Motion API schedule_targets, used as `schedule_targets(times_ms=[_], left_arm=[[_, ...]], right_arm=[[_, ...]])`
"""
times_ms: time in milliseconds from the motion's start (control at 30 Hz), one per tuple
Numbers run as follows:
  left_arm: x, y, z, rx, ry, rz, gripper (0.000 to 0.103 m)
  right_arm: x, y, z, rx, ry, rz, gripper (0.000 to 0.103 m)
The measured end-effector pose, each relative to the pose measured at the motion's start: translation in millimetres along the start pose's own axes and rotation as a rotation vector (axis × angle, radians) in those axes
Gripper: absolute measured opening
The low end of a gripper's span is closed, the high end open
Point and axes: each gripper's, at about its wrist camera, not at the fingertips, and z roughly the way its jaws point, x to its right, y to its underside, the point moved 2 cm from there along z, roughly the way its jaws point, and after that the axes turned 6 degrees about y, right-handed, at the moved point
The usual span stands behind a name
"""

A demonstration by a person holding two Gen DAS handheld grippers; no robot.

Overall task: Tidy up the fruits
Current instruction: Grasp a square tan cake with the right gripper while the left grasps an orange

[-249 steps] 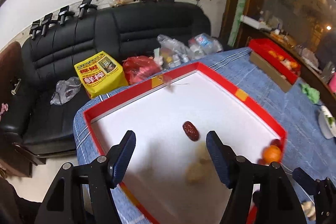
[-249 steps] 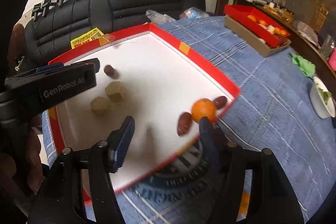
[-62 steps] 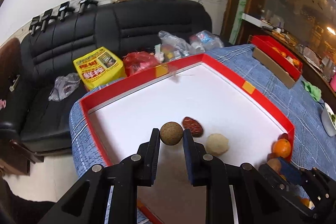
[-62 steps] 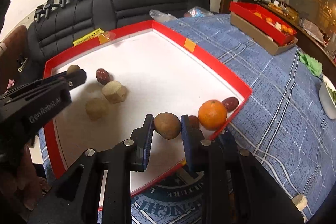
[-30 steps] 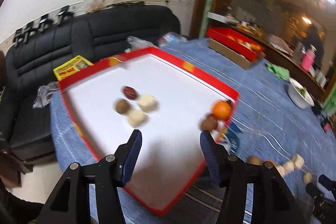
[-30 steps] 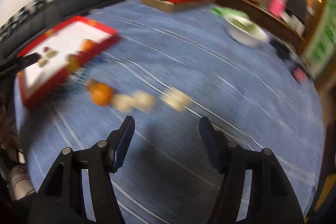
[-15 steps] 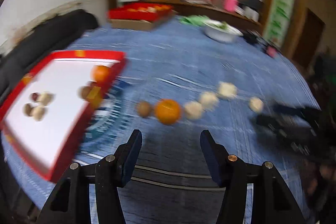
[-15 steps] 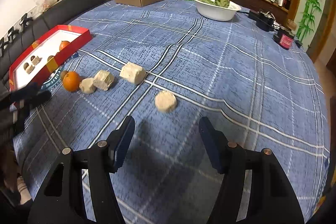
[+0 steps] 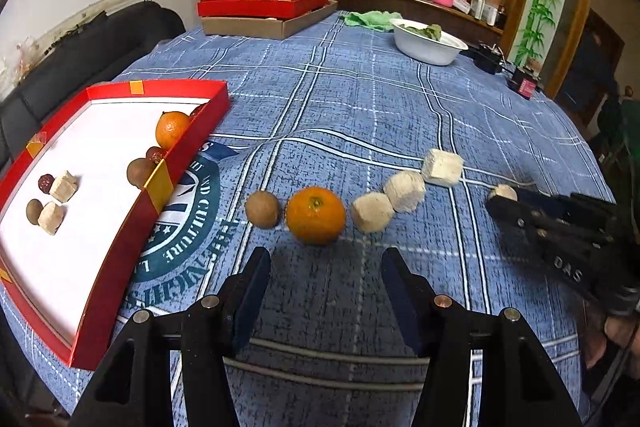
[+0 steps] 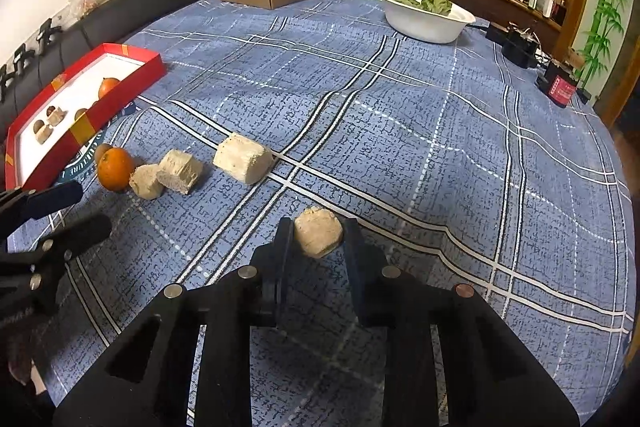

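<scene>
A row of fruit lies on the blue checked cloth: a brown round fruit [image 9: 262, 209], an orange [image 9: 316, 215] and three beige chunks [image 9: 406, 191]. My left gripper [image 9: 326, 267] stands open just short of the orange, nothing between its fingers. A red tray [image 9: 120, 235] at the left holds another orange [image 9: 172, 129], brown and dark red fruits and beige pieces. My right gripper [image 10: 319, 233] is closing its jaws on a fourth beige chunk [image 10: 318, 231] resting on the cloth, with both pads against its sides. The left wrist view shows this chunk [image 9: 503, 191] at the right gripper's [image 9: 498, 201] tip.
At the table's far side a red box of fruit [image 9: 264, 3] sits on a cardboard box, beside a green cloth [image 9: 370, 18] and a white bowl of greens [image 9: 428, 43]. Black devices [image 10: 516, 45] lie at the far right edge. A black sofa [image 9: 100, 47] stands beyond the left edge.
The right gripper's jaws have come together around the lone beige chunk. The left gripper has moved closer to the orange and the row of fruit.
</scene>
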Motion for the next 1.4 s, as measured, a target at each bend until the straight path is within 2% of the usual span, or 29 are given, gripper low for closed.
schedule_targets(times_ms=[167,233,300,433,667,967,1167,1400], left_arm=[[-1,-7,12,-0.004,-0.023,-0.01,0.056],[-3,-11,17,-0.005,-0.038,-0.025,0.048],[-5,-17,21,-0.01,-0.024,-0.047,0.031],[-1,-18,22,-0.008,-0.053,-0.03,0.029],[2,-3,8,0.016,-0.011,-0.055,0.029],[9,18,-15,0.043,0.048,-0.05,0.029],[11,21,-28,0.075,0.064,-0.047,0.029],[8,18,-50,0.131,0.062,-0.046,0.029]], right_arm=[[1,0,-1,0.005,-0.021,0.01,0.024],[1,1,-1,0.007,-0.029,0.014,0.024],[2,1,-1,0.009,-0.036,0.017,0.024],[1,1,-3,0.019,-0.046,0.013,0.024],[1,1,-3,0.021,-0.036,0.01,0.024],[-5,7,-20,0.036,0.018,-0.014,0.024],[-9,13,-38,0.049,0.065,-0.036,0.024],[-21,13,-62,0.091,0.079,-0.062,0.024]])
